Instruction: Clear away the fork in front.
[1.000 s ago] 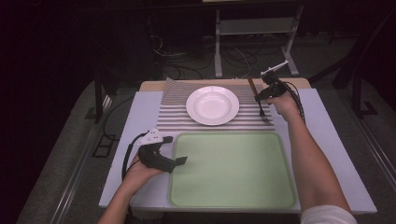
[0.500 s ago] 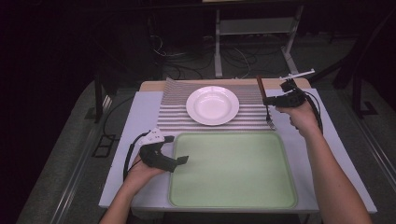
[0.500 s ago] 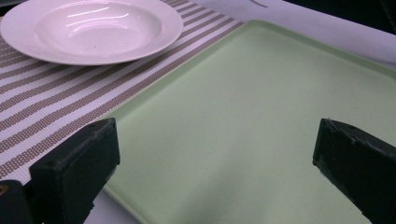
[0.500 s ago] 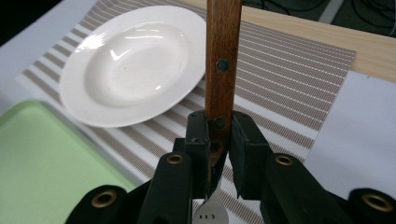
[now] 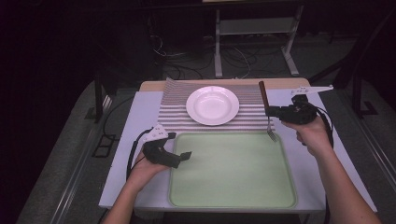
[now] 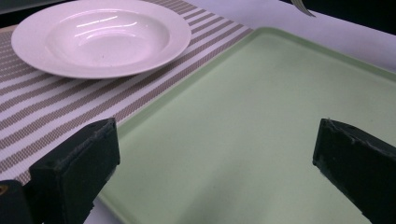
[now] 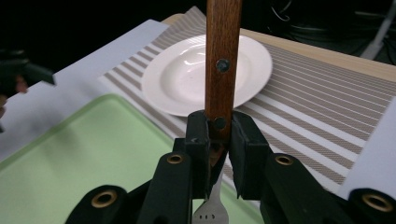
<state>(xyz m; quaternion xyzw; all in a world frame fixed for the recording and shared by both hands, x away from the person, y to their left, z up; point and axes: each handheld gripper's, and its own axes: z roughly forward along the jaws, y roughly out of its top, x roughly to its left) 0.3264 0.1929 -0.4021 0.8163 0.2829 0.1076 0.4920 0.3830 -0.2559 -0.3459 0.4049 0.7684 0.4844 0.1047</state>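
Your right gripper (image 5: 274,112) clamps fork (image 5: 266,110), now lifted off mat (image 5: 173,107), hanging tines-down over tray's (image 5: 224,186) upper-right corner, right of frame centre. Left gripper (image 5: 183,156) gapes empty, lower left. Likely next: lay fork on tray.

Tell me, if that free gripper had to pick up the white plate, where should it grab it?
Probably at the rim. The white plate lies flat on the striped placemat, its wide rim flaring up off the mat, so one jaw could slip under while the other presses on top. The open left gripper sits at the green tray, so the near-left edge is the closest approach, coming in low.
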